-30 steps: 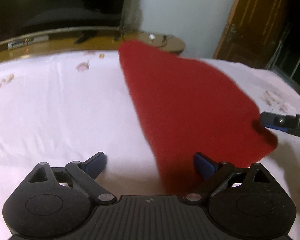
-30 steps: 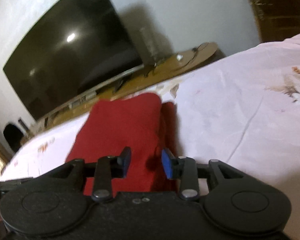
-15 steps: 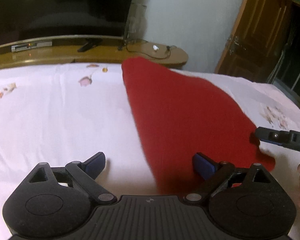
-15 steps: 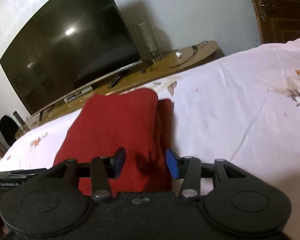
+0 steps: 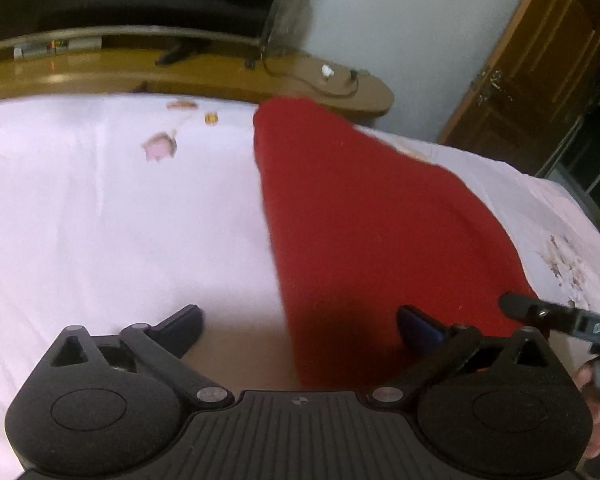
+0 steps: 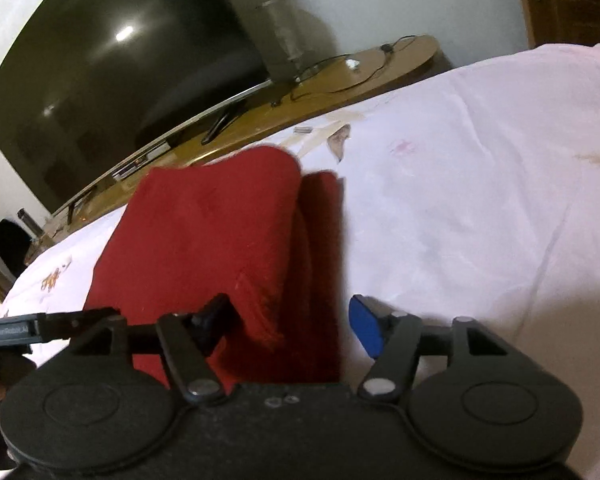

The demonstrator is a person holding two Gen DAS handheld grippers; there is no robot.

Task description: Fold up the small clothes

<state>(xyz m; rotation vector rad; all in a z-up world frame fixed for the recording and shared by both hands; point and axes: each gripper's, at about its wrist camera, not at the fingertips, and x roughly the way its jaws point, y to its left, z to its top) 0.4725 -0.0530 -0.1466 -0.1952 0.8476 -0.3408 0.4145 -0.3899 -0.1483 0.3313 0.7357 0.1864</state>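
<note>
red cloth folded on bed sheet | left hand-held gripper wide, empty | right hand-held gripper just opening, empty

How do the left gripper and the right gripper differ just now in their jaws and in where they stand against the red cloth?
The left gripper stands wider; the right gripper has a narrower gap, though its jaws have just been opening. The left gripper straddles the near left edge of the red cloth, one finger over the white bedsheet; the right gripper straddles the cloth's near right edge. Both are open, gripping nothing.
</note>
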